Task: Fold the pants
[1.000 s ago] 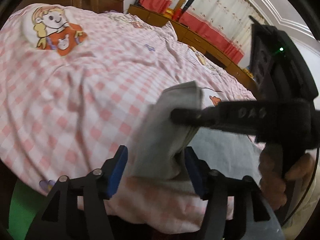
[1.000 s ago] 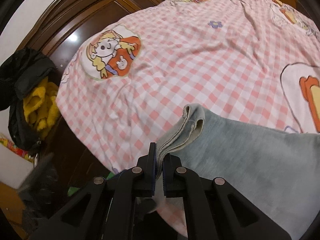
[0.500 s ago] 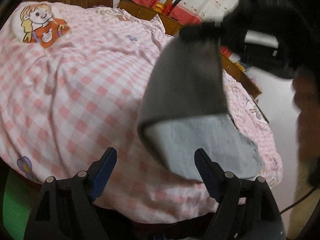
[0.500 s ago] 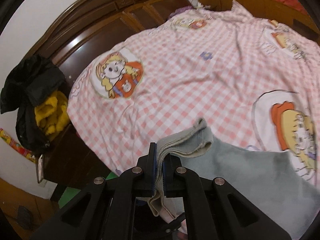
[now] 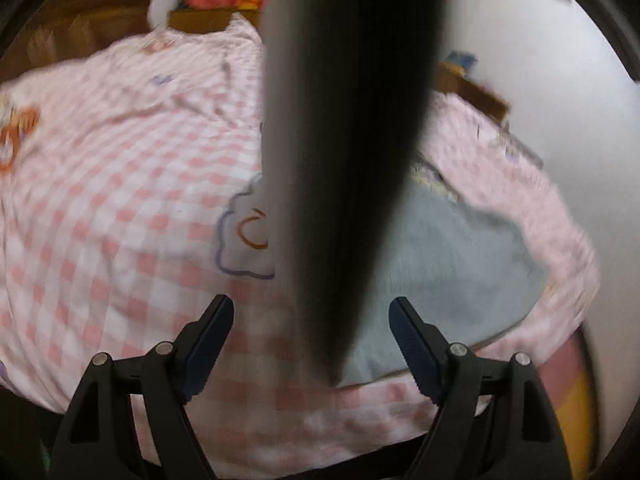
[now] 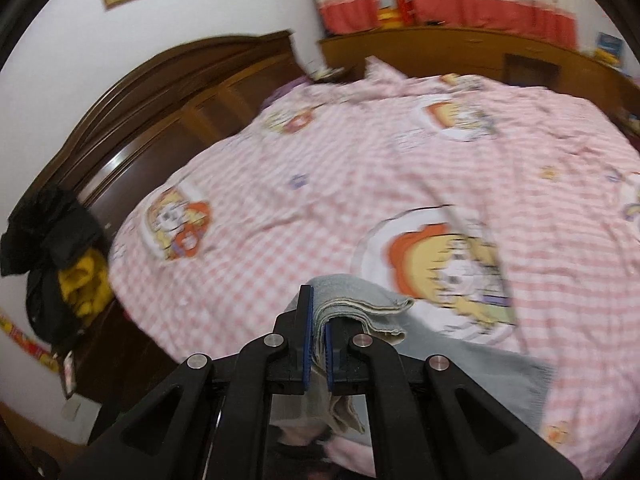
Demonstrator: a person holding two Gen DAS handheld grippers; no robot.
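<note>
Two grippers share the work, and only one has hold of anything. The right gripper [image 6: 316,344] has its fingers clamped tight on a bunched end of the pants [image 6: 360,308], several layers of light blue-grey cloth pinched between the pads, with the rest trailing down onto the bed [image 6: 360,152]. The left gripper [image 5: 310,340] has its fingers spread wide with nothing pressed between them; they have just been opening. From its camera a dark, blurred strip of cloth hangs straight down in front, while the lower part of the pants lies flat on the checked cover near the bed's edge.

This looks like the fold-over step: one end lifted so it can be carried across the part still lying flat. Next, I judge, the raised end must be laid down squarely over the flat half, edges matched, before the right fingers let go.
</note>
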